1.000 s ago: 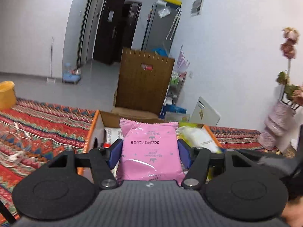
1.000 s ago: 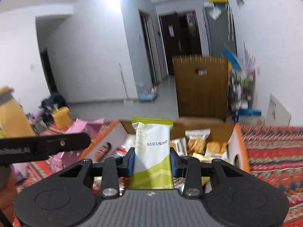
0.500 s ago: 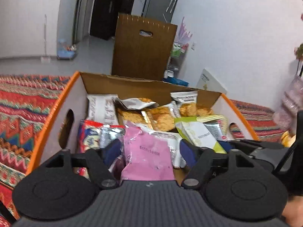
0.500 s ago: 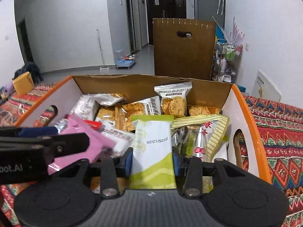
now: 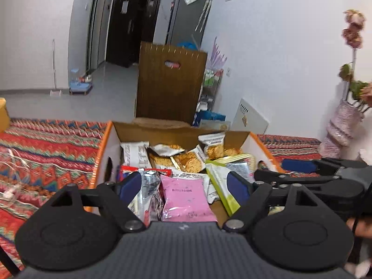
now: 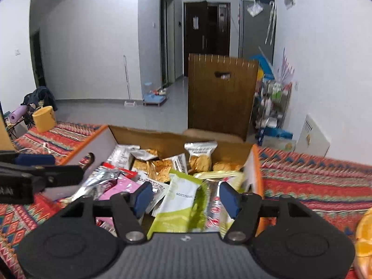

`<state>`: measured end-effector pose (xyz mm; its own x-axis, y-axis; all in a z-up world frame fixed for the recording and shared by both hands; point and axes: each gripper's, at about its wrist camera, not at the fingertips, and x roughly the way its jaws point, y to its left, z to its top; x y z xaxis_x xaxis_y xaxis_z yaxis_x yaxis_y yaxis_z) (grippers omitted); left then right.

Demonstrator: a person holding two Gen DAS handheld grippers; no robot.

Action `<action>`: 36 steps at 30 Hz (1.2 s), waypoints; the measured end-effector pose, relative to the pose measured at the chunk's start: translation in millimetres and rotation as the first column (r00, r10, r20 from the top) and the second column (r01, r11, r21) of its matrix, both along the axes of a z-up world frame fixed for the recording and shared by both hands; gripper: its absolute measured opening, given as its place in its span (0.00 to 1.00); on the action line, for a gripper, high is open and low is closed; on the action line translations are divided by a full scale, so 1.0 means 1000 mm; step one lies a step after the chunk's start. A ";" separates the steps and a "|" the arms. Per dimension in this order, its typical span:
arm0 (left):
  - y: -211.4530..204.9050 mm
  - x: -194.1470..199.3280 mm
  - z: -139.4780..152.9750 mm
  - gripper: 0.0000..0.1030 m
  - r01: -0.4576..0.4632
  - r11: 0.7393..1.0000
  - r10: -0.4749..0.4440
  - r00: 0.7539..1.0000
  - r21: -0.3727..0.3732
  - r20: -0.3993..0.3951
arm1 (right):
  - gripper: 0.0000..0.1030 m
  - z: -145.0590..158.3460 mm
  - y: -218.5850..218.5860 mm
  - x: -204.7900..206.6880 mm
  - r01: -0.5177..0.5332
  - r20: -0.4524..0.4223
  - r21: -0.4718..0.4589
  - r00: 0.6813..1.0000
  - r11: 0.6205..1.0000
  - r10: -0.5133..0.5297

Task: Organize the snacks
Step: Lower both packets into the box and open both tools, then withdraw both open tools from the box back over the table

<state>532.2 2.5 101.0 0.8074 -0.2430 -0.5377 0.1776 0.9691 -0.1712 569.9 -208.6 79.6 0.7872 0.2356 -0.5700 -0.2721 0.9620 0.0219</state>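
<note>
The left gripper has spread its fingers, letting the pink foil snack packet lie in the orange-rimmed cardboard box; the right gripper likewise gapes, its green-and-white packet dropped among the snacks

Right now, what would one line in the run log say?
left gripper: open | right gripper: open | pink packet: in box | green-white packet: in box | both released

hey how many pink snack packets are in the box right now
1. The pink packet lies at the near end of the box, between the open left gripper fingers; others may be buried.
</note>
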 end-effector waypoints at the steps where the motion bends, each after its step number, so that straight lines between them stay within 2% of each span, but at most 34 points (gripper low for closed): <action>1: 0.000 -0.010 0.008 0.82 0.004 1.000 -0.004 1.000 0.005 0.014 | 0.64 0.008 -0.003 -0.013 -0.006 0.015 -0.009 1.000 1.000 0.006; 3: 0.001 -0.036 0.024 0.84 0.007 1.000 -0.008 0.999 0.021 0.045 | 0.68 0.022 -0.010 -0.037 -0.017 0.041 -0.028 0.999 0.999 0.018; 5: 0.003 -0.066 0.041 0.86 -0.003 0.999 0.000 0.996 0.038 0.087 | 0.76 0.034 -0.017 -0.064 -0.029 0.068 -0.038 0.997 0.999 0.032; 10: 0.012 -0.152 0.067 0.90 -0.001 1.000 -0.002 0.983 0.019 0.183 | 0.80 0.055 -0.034 -0.146 -0.048 0.134 -0.057 0.989 0.997 0.055; 14: 0.017 -0.224 0.065 0.90 -0.023 1.000 0.021 0.970 0.005 0.241 | 0.87 0.060 -0.045 -0.218 -0.074 0.185 -0.078 0.979 0.994 0.088; 18: 0.019 -0.290 0.045 0.92 -0.073 0.997 0.066 0.963 0.016 0.263 | 0.88 0.049 -0.048 -0.281 -0.078 0.220 -0.120 0.970 0.990 0.103; 23: 0.026 -0.348 0.009 0.95 -0.118 0.993 0.121 0.975 -0.029 0.186 | 0.89 0.022 -0.051 -0.348 -0.079 0.199 -0.107 0.975 0.991 0.099; 26: 0.024 -0.374 -0.017 0.95 -0.121 0.992 0.122 0.985 -0.019 0.122 | 0.89 -0.001 -0.051 -0.379 -0.078 0.150 -0.070 0.985 0.994 0.088; 29: 0.019 -0.391 -0.041 0.95 -0.124 0.992 0.123 0.990 0.018 0.067 | 0.89 -0.027 -0.049 -0.400 -0.071 0.084 -0.024 0.994 0.997 0.072; 33: 0.017 -0.405 -0.068 0.95 -0.109 0.994 0.110 0.994 0.011 -0.021 | 0.89 -0.057 -0.057 -0.423 -0.032 0.011 0.033 0.999 0.999 0.032; 36: 0.012 -0.407 -0.079 0.95 -0.099 0.995 0.100 0.993 0.012 -0.060 | 0.89 -0.074 -0.062 -0.431 -0.014 -0.035 0.027 0.999 1.000 0.015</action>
